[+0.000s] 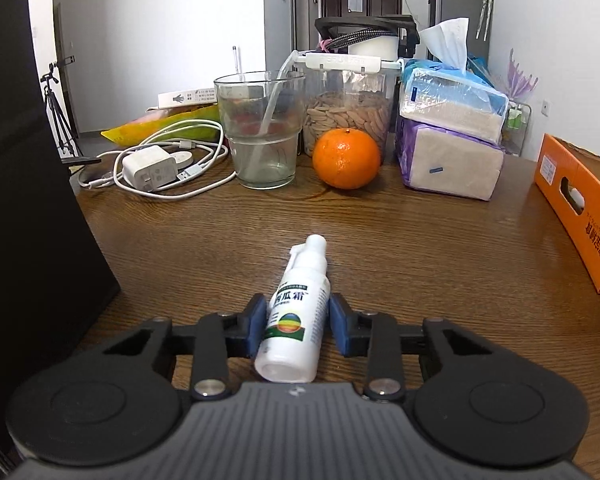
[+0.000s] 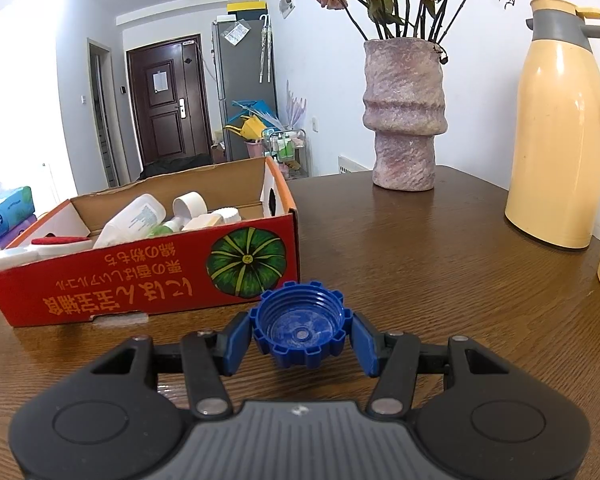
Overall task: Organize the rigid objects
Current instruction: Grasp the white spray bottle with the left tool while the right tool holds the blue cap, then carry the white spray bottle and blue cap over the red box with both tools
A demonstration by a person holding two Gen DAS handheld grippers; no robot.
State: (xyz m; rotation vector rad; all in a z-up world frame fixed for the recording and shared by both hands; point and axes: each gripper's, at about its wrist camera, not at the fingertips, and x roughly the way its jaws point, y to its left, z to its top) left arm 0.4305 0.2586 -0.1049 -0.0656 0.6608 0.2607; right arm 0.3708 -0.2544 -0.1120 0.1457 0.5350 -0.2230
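White spray bottle (image 1: 296, 312) with rainbow label, blue ridged cap (image 2: 300, 324), red pumpkin-printed box (image 2: 148, 276).

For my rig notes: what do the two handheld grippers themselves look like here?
Both look alike. The left gripper and right gripper have blue finger pads on black linkage arms with silver pivot pins, round black housings either side, and a grey ribbed centre plate. No hands, sleeves or cables show.
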